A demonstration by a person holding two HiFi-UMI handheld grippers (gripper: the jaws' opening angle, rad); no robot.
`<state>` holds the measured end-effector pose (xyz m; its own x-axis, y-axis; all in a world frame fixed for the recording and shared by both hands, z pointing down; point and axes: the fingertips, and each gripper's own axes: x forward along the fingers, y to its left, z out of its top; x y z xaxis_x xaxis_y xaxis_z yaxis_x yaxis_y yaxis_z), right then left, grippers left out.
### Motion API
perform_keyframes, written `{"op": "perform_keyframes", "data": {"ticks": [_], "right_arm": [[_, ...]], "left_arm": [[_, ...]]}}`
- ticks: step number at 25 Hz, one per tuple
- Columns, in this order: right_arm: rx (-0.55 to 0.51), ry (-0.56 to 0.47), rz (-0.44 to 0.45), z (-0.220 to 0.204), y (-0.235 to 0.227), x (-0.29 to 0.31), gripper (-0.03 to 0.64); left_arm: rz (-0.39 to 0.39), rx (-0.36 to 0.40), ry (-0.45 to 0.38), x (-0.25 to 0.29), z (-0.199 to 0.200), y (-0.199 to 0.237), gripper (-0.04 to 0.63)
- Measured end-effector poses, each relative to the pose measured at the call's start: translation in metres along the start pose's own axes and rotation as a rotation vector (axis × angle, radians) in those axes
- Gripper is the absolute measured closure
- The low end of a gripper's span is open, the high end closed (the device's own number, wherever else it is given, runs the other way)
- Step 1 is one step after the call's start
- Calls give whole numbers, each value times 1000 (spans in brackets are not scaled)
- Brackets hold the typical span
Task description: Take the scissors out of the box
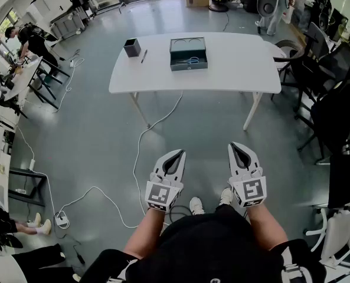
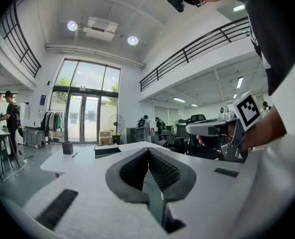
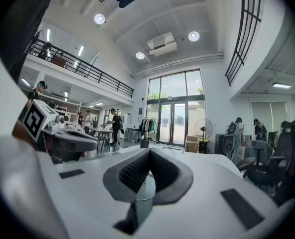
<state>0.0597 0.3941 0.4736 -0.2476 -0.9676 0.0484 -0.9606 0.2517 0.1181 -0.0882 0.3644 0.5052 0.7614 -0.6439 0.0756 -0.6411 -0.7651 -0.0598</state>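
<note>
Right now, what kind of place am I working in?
Probably an open office or lab hall: a white table stands in the middle, office chairs line one side, and there are tall glass doors with a railed mezzanine overhead.

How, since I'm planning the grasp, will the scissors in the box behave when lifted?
The scissors look small and thin, so they are probably light and stiff. They lie flat inside the open box, so they may slide along its floor before lifting.
</note>
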Motion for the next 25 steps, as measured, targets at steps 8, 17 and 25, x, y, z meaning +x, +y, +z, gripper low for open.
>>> {"op": "perform_keyframes", "data": {"ticks": [8, 17, 25], "right_arm": [[-5, -3, -2, 6, 11, -5, 614], [27, -45, 21, 13, 25, -2, 612], [41, -45, 25, 6, 5, 23, 612]], "left_arm": [[2, 4, -9, -14, 6, 0, 583], [-30, 10, -10, -23, 1, 0, 583], [-27, 4, 1, 6, -5, 18, 583]]}}
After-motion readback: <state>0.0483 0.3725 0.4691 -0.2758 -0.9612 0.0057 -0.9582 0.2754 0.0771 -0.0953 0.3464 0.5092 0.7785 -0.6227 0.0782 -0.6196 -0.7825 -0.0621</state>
